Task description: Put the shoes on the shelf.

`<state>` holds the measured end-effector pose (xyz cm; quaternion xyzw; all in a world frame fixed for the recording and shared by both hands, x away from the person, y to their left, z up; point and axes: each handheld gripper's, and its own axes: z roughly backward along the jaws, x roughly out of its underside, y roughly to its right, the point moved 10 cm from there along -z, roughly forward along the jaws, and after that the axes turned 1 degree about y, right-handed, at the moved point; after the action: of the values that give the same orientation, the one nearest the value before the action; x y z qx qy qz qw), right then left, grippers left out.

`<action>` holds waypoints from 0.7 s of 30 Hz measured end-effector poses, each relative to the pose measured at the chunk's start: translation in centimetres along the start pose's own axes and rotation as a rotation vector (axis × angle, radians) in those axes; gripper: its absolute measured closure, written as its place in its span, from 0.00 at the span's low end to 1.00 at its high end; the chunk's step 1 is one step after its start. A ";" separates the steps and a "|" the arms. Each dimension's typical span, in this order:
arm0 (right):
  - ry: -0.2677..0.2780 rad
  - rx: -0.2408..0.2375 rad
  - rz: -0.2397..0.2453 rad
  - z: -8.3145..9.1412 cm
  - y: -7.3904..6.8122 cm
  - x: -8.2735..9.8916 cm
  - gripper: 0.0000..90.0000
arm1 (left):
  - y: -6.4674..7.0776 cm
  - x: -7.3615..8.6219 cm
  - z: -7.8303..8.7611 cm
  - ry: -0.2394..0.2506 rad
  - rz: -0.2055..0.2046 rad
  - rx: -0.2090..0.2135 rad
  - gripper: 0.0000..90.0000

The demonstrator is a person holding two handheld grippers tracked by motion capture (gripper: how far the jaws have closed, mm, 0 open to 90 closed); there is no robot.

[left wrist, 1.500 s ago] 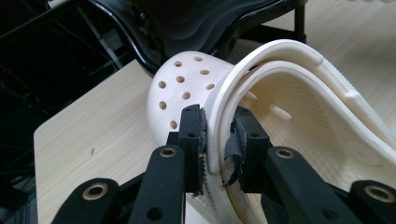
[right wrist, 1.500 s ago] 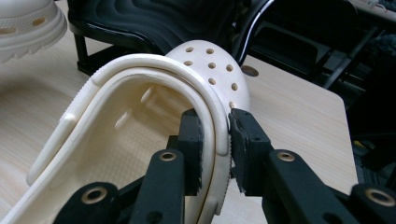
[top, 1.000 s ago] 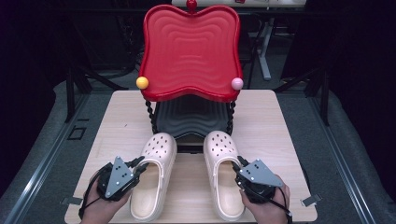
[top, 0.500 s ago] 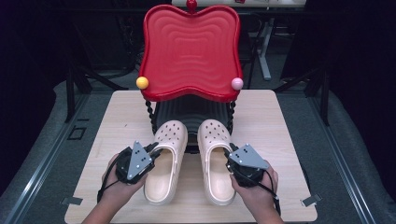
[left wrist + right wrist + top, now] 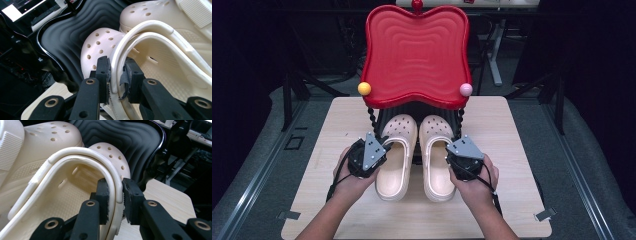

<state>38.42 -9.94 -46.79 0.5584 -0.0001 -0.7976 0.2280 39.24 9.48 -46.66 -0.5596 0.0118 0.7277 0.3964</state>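
Two cream clogs lie side by side, their toes under the red tray (image 5: pixel 416 55) and over the black ribbed lower shelf (image 5: pixel 65 32). My left gripper (image 5: pixel 383 151) is shut on the outer side rim of the left clog (image 5: pixel 394 160). The left gripper view shows the jaws (image 5: pixel 117 80) pinching that cream rim (image 5: pixel 155 62). My right gripper (image 5: pixel 449 151) is shut on the outer rim of the right clog (image 5: pixel 437 160). In the right gripper view its jaws (image 5: pixel 115 200) clamp the rim of the right clog (image 5: pixel 75 182) the same way. The heels rest over the wooden table (image 5: pixel 502 130).
The red tray stands on twisted black posts with a yellow ball (image 5: pixel 364 88) and a pink ball (image 5: pixel 466 90) at its front corners. The black shelf (image 5: pixel 125 137) curves up behind the toes. Bare tabletop (image 5: pixel 160 197) lies on both sides of the stand.
Both grippers have carried the clogs away from the person and closer together. The toes have gone from the open table to under the red tray.
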 end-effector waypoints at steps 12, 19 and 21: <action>0.017 0.024 0.035 -2.3 0.6 -1.0 0.84 | -1.2 0.0 -2.1 -0.024 0.019 -0.027 0.85; 0.037 0.024 0.041 -3.5 0.9 -1.7 0.84 | -1.8 -0.7 -3.1 -0.014 0.003 -0.039 0.85; 0.033 0.025 0.046 -3.8 1.0 -1.8 0.84 | -2.0 -0.9 -3.6 -0.012 -0.002 -0.046 0.85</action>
<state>42.61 -9.17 -46.31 0.5741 -0.0193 -0.7828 0.2394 43.35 8.69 -46.41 -0.5641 -0.0077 0.7308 0.3843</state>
